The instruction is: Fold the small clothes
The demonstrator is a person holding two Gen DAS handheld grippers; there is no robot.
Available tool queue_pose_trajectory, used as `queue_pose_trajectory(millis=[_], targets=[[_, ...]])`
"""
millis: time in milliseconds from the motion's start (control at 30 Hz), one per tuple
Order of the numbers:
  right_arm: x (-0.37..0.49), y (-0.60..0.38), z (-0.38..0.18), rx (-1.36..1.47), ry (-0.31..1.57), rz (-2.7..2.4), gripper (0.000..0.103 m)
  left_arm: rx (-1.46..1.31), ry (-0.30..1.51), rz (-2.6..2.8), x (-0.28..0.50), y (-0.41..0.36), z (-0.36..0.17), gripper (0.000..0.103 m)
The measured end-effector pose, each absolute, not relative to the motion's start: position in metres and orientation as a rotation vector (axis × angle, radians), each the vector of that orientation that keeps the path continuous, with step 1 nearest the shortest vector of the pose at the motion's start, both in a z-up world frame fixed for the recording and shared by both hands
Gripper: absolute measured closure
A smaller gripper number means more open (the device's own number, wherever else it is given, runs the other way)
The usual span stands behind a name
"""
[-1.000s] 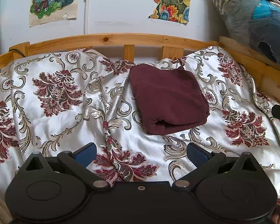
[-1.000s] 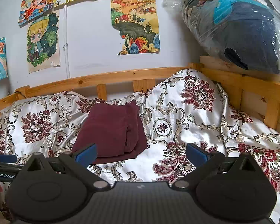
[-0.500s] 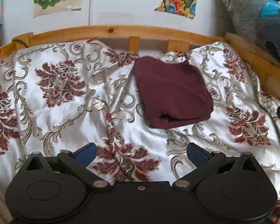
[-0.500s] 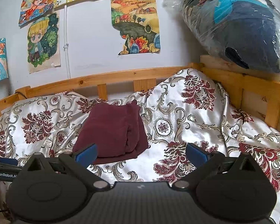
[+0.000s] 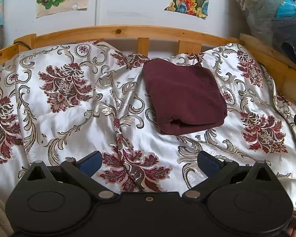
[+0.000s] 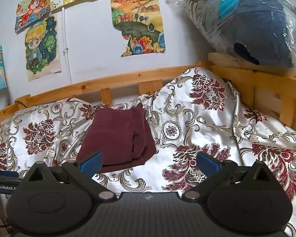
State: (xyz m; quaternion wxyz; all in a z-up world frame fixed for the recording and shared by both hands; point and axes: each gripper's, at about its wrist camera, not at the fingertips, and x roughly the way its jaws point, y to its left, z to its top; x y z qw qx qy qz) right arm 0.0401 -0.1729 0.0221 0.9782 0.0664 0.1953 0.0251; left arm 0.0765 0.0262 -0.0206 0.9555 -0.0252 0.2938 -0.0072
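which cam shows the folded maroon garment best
The left wrist view: the maroon garment lies whole and unobstructed. In the right wrist view, a blue pad of the right tongs covers its near corner.

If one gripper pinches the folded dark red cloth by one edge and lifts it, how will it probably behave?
The dark red cloth looks soft and layered, with a rolled fold at its near edge, so it would probably droop and unfold. It seems light for its size. The bedcover under it is shiny and wrinkled, so a push may slide it or bunch the cover.
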Motion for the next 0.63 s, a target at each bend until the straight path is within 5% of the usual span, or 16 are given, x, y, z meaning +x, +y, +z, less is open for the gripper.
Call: queue_pose_trajectory(millis=[633], targets=[[0.0442,-0.1691,0.0183,0.121,0.425,0.054,0.0,-0.038,0.618,-0.02,0.079,0.024,-0.0242,0.001]])
